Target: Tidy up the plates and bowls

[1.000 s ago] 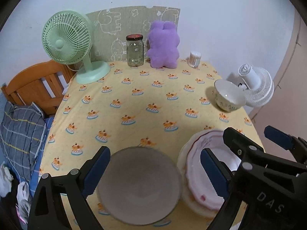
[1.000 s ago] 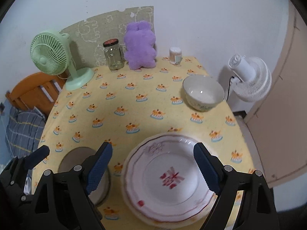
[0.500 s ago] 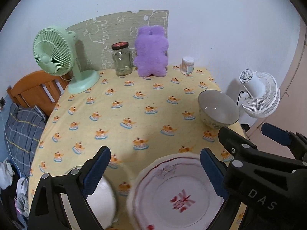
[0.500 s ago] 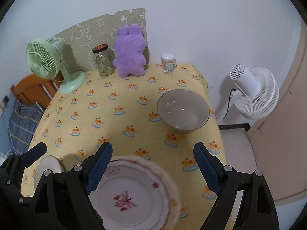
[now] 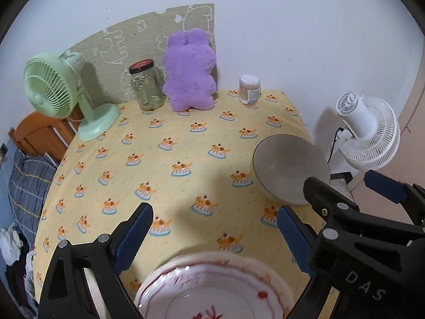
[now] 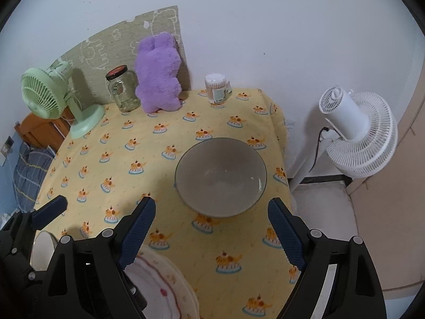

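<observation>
A grey bowl (image 6: 221, 176) stands upright on the yellow tablecloth near the table's right edge; it also shows in the left wrist view (image 5: 290, 168). My right gripper (image 6: 212, 232) is open and empty, just short of the bowl, jaws wide on either side. A white plate with red pattern (image 5: 216, 288) lies at the table's near edge; my left gripper (image 5: 213, 235) is open and empty above its far rim. The plate's edge shows in the right wrist view (image 6: 164, 281). A second bowl (image 6: 42, 250) peeks out at the lower left, partly hidden by the left gripper.
A green fan (image 5: 57, 93), a glass jar (image 5: 147, 87), a purple plush toy (image 5: 190, 73) and a cotton swab tub (image 5: 249, 89) stand along the back of the table (image 5: 170, 159). A white floor fan (image 6: 356, 135) stands to the right, off the table.
Both grippers have moved right and forward. The grey bowl now sits between the right gripper's jaws in view; the plate and the second bowl have slid toward the lower left.
</observation>
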`<state>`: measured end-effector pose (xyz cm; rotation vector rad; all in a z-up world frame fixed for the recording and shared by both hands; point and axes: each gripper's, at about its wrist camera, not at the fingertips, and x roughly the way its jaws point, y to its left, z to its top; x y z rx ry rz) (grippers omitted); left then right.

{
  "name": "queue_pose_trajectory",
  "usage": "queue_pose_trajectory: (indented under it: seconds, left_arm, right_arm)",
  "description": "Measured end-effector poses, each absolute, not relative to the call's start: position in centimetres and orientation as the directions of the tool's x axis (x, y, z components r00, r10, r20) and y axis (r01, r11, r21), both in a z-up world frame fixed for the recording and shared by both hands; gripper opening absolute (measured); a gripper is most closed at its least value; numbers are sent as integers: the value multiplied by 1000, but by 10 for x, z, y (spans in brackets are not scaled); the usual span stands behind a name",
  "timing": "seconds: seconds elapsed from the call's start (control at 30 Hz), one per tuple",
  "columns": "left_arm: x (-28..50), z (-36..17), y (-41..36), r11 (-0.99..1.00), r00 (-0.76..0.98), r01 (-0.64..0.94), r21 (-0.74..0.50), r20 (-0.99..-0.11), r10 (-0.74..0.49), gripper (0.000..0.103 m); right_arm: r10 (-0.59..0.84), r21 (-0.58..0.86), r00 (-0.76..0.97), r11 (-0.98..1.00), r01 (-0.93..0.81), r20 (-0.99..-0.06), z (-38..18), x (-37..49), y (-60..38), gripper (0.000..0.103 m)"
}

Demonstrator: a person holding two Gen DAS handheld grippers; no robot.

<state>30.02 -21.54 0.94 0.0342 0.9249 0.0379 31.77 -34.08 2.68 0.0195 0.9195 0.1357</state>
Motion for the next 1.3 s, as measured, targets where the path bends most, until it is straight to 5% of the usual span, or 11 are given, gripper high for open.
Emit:
queue_pose_trajectory:
  seconds: [0.4,0.73,0.9,1.1,1.3]
  left_arm:
    - [365,-20,-244,999,578,-11,45,-815,43,94]
    - [391,-52,-257,999,542,-5,49,-839,43,82]
    - [398,-64,-263,999,519,-10,48,-854,46,79]
    - [402,-73,-272,999,489,36,-16,-872,-31,42]
    - [403,-72,-276,998,471,52,-27,-881,-49,40]
  right_arm:
    - [149,145,628,988,-58,-764,-1,379,-379,89]
    - [103,110,587,994,-24,-803,-32,407,-387,87]
    - [89,100,547,995,-10,-832,-44,414,-390,72]
    - [101,113,502,994,-7,-859,-56,419,-394,50]
    - [154,166,474,986,-17,-867,-57,420,-389,43]
